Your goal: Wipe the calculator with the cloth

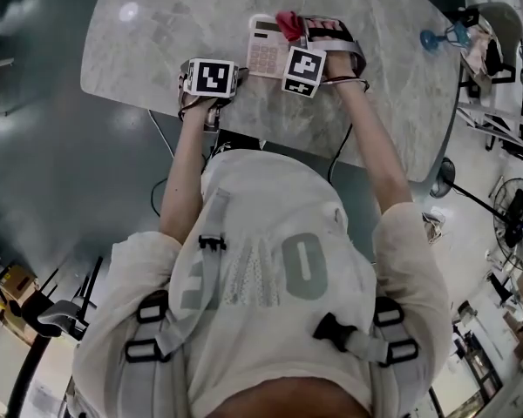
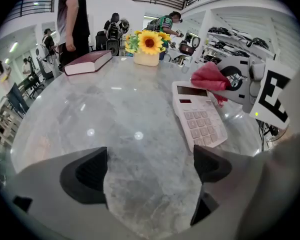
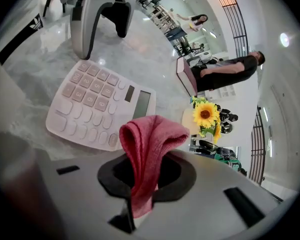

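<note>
Right claw (image 3: 142, 171) clamps cloth (image 3: 151, 133); left claw (image 2: 147, 169) stands apart, empty. Risk: unbraced calculator (image 3: 92, 109), at cloth's 10 o'clock, may slide on the surface (image 3: 35, 59) when wiped.

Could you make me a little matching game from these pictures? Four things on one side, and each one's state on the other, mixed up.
1 cloth
2 calculator
3 left gripper
4 book

a open, nothing between its jaws
b closed, at the far side of the table
c pinched in the right gripper
d flat on the table, keys up

Pairs: 1-c, 2-d, 3-a, 4-b
</note>
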Action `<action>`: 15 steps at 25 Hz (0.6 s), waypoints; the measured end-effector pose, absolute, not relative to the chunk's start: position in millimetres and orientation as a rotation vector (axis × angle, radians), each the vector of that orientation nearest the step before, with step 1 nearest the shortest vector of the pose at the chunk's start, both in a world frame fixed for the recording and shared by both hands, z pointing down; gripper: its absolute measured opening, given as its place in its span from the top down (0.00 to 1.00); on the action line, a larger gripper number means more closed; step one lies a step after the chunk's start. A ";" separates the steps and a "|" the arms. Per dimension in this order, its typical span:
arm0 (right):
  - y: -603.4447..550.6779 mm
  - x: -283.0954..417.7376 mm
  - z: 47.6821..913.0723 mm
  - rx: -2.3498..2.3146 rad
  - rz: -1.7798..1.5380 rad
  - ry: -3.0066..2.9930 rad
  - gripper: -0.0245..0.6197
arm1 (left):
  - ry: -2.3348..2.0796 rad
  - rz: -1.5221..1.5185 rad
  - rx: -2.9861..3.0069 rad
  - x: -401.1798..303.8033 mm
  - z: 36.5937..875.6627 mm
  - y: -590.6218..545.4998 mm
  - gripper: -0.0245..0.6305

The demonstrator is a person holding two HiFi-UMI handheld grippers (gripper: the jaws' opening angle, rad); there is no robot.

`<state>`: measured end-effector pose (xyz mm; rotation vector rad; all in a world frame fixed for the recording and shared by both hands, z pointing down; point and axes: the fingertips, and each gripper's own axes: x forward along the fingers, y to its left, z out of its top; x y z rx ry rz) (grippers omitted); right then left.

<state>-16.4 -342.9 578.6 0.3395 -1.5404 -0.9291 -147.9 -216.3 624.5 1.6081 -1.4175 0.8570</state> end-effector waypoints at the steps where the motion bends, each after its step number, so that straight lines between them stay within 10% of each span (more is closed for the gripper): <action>1: -342.1 -16.5 578.9 0.344 -0.924 -1.541 0.88 | -1.417 0.855 1.610 -147.8 624.5 -216.5 0.17; 15: -323.5 -14.9 586.9 0.332 -0.883 -1.560 0.87 | -1.421 0.866 1.593 -149.2 622.9 -215.8 0.17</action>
